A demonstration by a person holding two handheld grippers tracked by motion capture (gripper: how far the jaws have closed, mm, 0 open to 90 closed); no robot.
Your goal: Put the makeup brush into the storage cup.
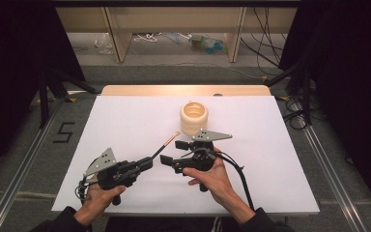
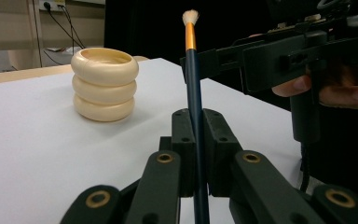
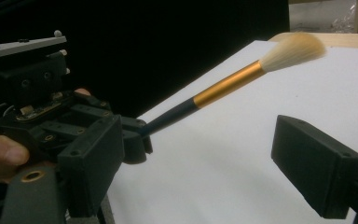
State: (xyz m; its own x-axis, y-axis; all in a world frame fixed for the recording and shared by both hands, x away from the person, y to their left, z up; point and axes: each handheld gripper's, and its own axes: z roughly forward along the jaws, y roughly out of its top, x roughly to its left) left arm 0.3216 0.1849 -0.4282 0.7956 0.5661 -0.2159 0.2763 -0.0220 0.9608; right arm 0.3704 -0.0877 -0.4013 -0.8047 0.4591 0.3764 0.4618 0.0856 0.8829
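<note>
In the high view, nearest the person's edge of the white tabletop (image 1: 125,116), the left gripper (image 1: 147,163) sits in the left hand (image 1: 99,195) with its jaws clamped on the dark handle of a brush (image 1: 166,142). The brush slants up and away from it, toward the middle of the tabletop. Just beside it, the right gripper (image 1: 173,152) is held in the right hand (image 1: 212,176), its jaws parted and facing the brush from the right. From above, it is hard to tell whether the brush shaft lies between those jaws or only in front of them.

The left gripper view settles the grip: the left gripper's (image 2: 196,135) two black jaws press on the blue-black brush (image 2: 192,79) handle from both sides, and the brush stands straight up the picture, gold collar and pale bristles at the top. Behind it the right gripper (image 2: 279,58) crosses level, with fingers (image 2: 349,95) wrapped around its grip.

The right gripper view looks along the right gripper (image 3: 200,154), whose jaws stand wide apart with nothing pressed between them. The brush (image 3: 228,86) runs above the gap, its fluffy tip blurred, while the left gripper (image 3: 140,135) holds its lower end.

Farther off, a cream holder (image 1: 193,117) made of three stacked rings stands upright, well apart from both grippers.
</note>
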